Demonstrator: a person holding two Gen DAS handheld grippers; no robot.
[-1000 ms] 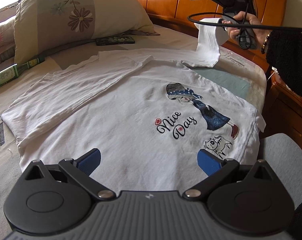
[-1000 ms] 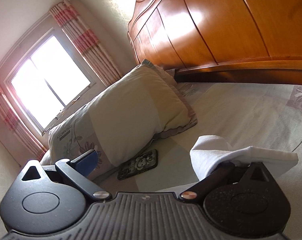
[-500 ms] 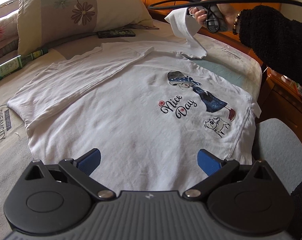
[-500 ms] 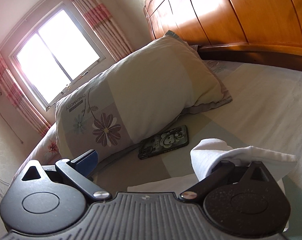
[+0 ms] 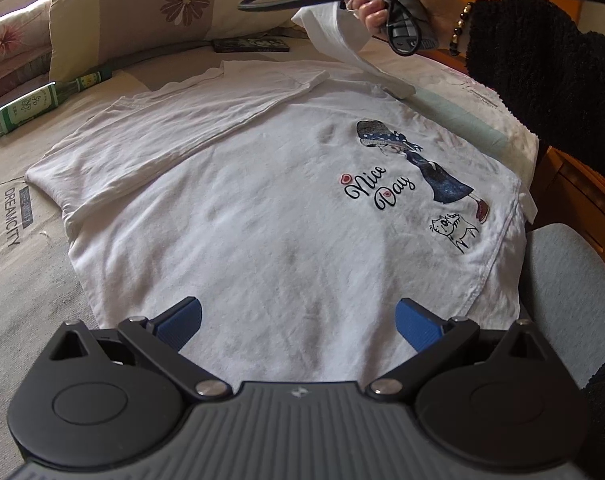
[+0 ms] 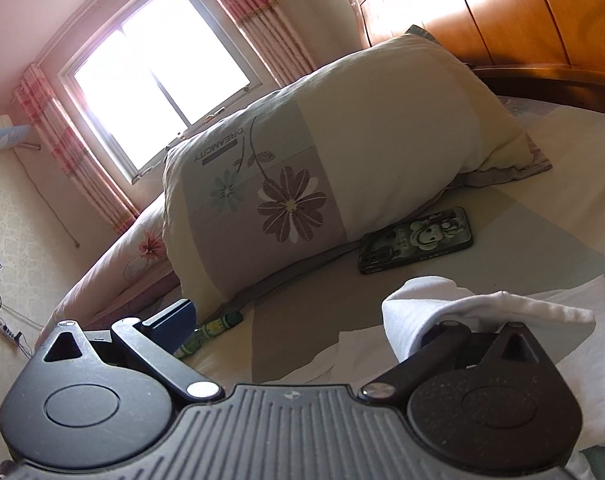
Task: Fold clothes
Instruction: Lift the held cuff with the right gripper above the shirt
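Left wrist: left gripper (image 5: pixel 298 322) fingers wide over T-shirt (image 5: pixel 282 220); right's spread, sleeve (image 6: pixel 454 304) draped.

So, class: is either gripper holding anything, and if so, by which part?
The left gripper is open, holding nothing. The right gripper has the white T-shirt's sleeve draped over one finger, lifted; whether it is clamped cannot be told.

floral pillow (image 6: pixel 342 152) leans by the window (image 6: pixel 154 64); phone (image 6: pixel 416 240) beside it, perhaps a green bottle (image 5: pixel 42 104) farther off.
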